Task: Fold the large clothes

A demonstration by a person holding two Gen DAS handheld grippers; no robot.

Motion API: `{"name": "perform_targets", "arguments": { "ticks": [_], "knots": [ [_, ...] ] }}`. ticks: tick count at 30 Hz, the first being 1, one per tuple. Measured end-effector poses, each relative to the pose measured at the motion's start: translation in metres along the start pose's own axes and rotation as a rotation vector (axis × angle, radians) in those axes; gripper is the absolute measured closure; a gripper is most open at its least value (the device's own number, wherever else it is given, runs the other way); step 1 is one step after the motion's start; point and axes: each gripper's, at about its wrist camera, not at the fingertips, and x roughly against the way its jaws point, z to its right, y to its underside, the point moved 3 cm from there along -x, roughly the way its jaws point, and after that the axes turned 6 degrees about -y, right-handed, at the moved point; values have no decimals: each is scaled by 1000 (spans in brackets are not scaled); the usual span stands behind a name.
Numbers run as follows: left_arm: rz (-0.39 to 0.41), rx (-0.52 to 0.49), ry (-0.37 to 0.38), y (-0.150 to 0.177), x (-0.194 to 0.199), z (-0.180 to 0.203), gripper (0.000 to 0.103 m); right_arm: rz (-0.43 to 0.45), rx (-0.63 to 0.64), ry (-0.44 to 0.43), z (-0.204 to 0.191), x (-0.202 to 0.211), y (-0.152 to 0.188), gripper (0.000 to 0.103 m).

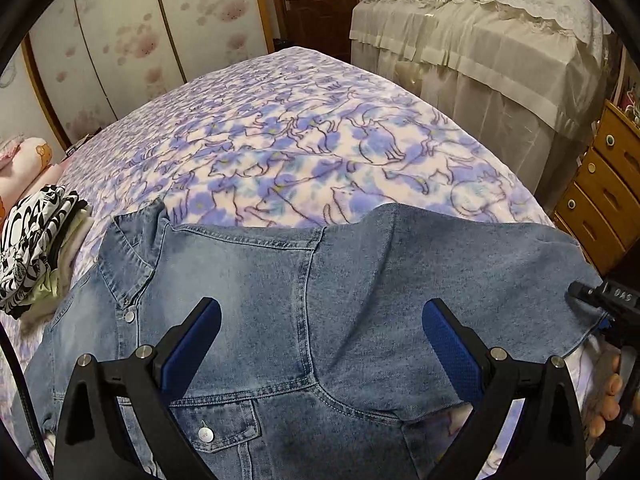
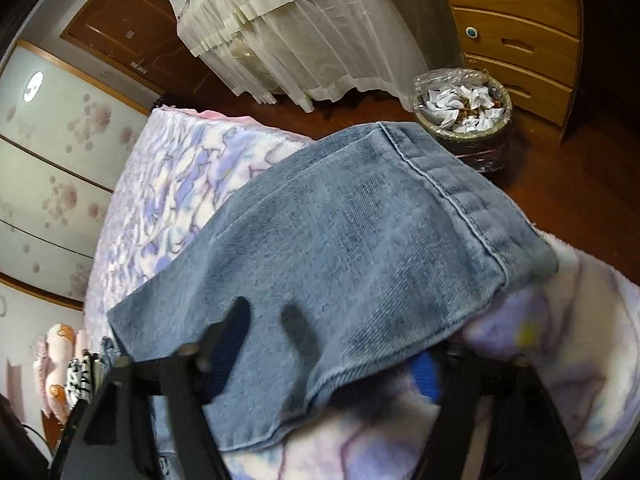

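A blue denim jacket [image 1: 320, 288] lies on the bed's floral blanket [image 1: 304, 152], collar at the left and one part folded across its body. My left gripper [image 1: 320, 344] is open just above the jacket's middle, holding nothing. My right gripper [image 2: 332, 360] is at the bed's right edge, where it also shows in the left wrist view [image 1: 604, 300]. Its jaws stand apart, with the denim sleeve end [image 2: 360, 248] draped over them, one blue pad [image 2: 426, 372] under the cloth.
A stack of folded clothes [image 1: 36, 248] sits on the bed at the left, by pink pillows [image 1: 24, 164]. A lined waste bin [image 2: 460, 120] stands on the floor beside the bed, near a wooden drawer chest [image 2: 520, 40] and a cloth-covered piece of furniture [image 1: 480, 60].
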Motion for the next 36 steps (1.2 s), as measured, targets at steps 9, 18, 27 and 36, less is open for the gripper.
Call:
{"name": "perform_targets", "arguments": {
  "ticks": [9,18,27,36],
  "knots": [
    [-39,-6,18,-2,-2,-10,18,97,171,-67,-62,45,0,98],
    [-37,72,5,16,19,-81,18,94,544,-312,-222,85,60,98],
    [-87,173,-67,65,7,-175,18,-122,830,-265,-297,-7,186,95],
    [-223,211,-42,122,-34,-214,18,-319,942,-57,-270,-91,281,55]
  ]
}}
